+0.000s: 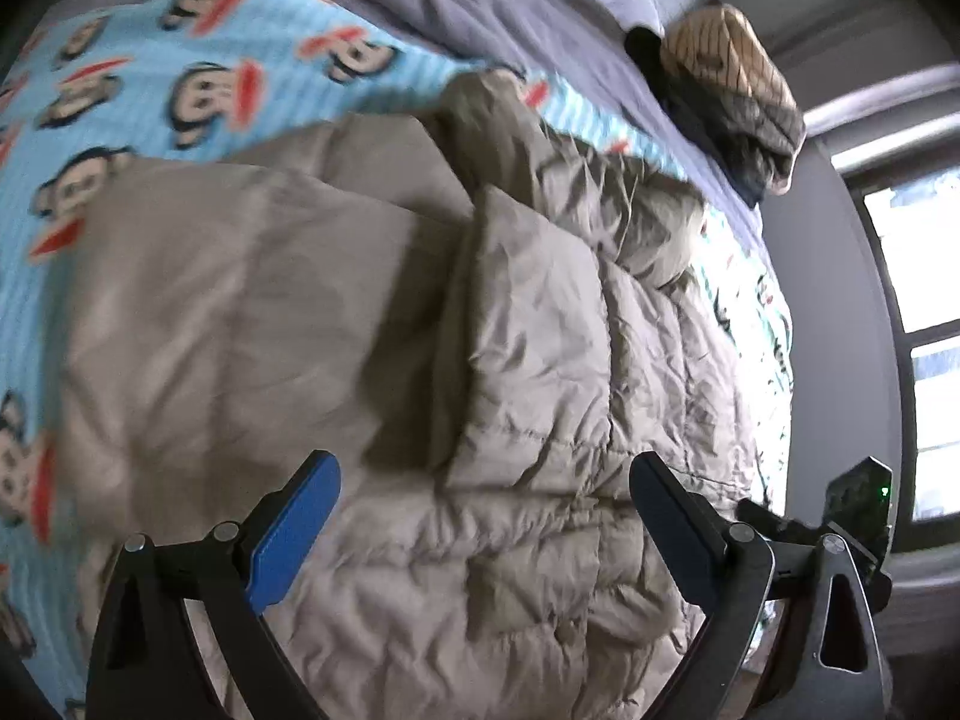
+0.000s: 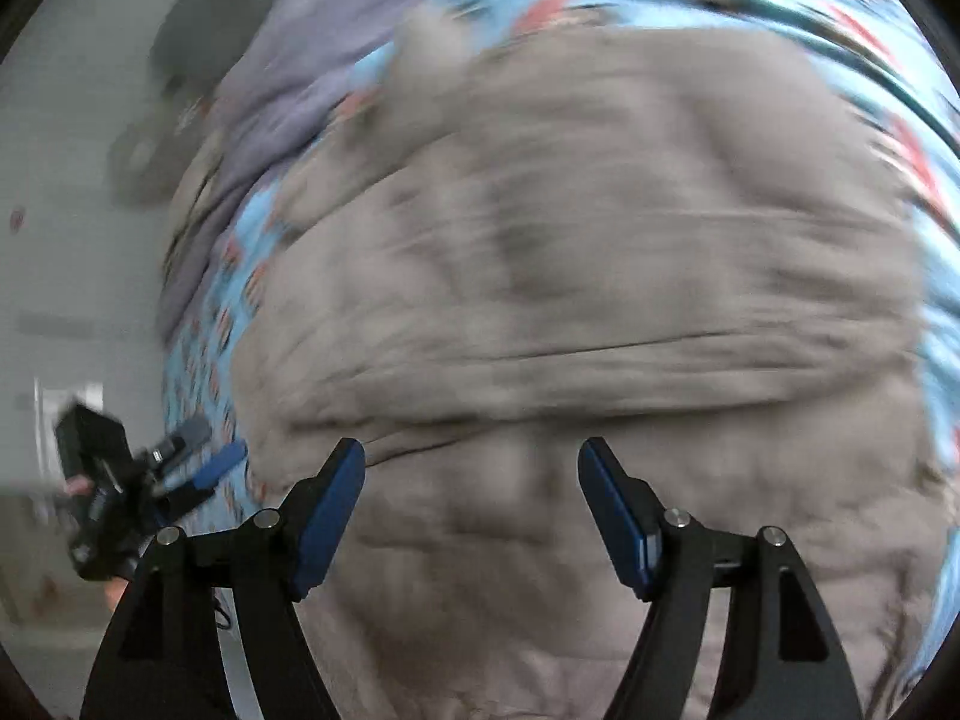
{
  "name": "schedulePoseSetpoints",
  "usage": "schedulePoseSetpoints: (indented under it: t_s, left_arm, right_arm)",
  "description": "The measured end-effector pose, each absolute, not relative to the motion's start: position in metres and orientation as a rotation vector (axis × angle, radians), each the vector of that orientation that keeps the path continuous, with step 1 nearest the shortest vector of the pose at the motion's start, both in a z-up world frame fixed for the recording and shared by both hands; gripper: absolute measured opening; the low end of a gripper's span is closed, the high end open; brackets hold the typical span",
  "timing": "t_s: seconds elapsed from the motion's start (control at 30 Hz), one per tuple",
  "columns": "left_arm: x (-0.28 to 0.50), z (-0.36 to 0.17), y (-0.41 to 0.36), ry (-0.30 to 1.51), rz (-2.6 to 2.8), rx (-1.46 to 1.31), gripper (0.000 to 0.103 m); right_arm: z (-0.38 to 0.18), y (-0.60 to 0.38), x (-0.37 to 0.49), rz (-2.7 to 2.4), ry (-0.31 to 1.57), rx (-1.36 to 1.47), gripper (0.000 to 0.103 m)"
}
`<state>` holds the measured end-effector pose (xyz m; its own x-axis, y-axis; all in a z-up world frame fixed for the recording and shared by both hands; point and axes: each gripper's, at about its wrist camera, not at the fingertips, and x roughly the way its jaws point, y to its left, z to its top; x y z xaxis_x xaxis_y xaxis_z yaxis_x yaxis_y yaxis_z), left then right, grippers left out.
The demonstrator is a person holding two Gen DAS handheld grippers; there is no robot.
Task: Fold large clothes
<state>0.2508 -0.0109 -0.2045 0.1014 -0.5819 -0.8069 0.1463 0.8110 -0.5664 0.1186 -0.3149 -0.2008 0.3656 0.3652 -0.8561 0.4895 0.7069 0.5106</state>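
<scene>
We have the jacket, a beige quilted puffer, lying on the monkey-print blanket that covers the bed. It looks partly folded: in the left wrist view a quilted panel lies doubled over the smoother middle, with a clear edge running down it, and another bunched part, perhaps a sleeve or the hood, sits at the far end. The shape is not yet a tidy packet; the near part is still spread and wrinkled, and the far end is lumpy. We judge that at least one fold is in, and that one or more remain, plus some smoothing.

Our left gripper hangs just above the near part of the jacket with its jaws wide apart and nothing between the pads. Our right gripper also stands wide over the cloth, holding nothing; its view is badly blurred, so we cannot tell the fold lines there. In that view the left gripper shows off to the side, by the blanket's edge.

Beyond the blanket lies a grey sheet, and on it, well apart from the jacket, a pile of clothes, which looks already folded. A window is off to the side.
</scene>
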Motion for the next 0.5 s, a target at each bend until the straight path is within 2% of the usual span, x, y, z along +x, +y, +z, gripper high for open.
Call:
schedulePoseSetpoints:
  t_s: [0.07,0.1,0.17,0.2,0.23,0.27,0.3,0.33,0.37,0.5]
  left_arm:
    - [0.256,-0.21,-0.027,1.378,-0.573,-0.372,0.096]
    - [0.259,-0.212,-0.035,1.378,-0.58,-0.365,0.091]
    - [0.263,-0.216,-0.047,1.4,-0.586,-0.347,0.055]
    - [0.265,-0.219,-0.053,1.419,-0.583,-0.334,0.042]
    - [0.266,-0.222,-0.057,1.427,-0.591,-0.323,0.013]
    - [0.266,-0.222,-0.058,1.431,-0.599,-0.323,0.011]
    - [0.265,-0.219,-0.057,1.421,-0.592,-0.321,0.011]
    - [0.261,-0.213,-0.054,1.395,-0.594,-0.313,0.011]
    - [0.253,-0.205,-0.047,1.356,-0.601,-0.294,0.011]
    - [0.237,-0.212,-0.027,1.35,-0.552,-0.254,0.011]
  right_arm:
    - [-0.205,-0.346,0.105,-0.169,1.202,0.914,0.077]
    - [-0.206,-0.363,0.096,-0.204,1.175,0.958,0.077]
    - [-0.209,-0.383,0.085,-0.249,1.133,1.021,0.077]
    - [-0.212,-0.396,0.08,-0.274,1.105,1.065,0.077]
    - [-0.214,-0.403,0.073,-0.29,1.085,1.093,0.077]
    - [-0.215,-0.408,0.074,-0.303,1.068,1.118,0.076]
    - [-0.218,-0.411,0.075,-0.31,1.05,1.139,0.062]
    - [-0.219,-0.416,0.076,-0.31,1.039,1.149,0.022]
    - [-0.219,-0.419,0.079,-0.307,1.046,1.138,0.007]
    - [-0.209,-0.4,0.104,-0.233,1.062,1.003,0.006]
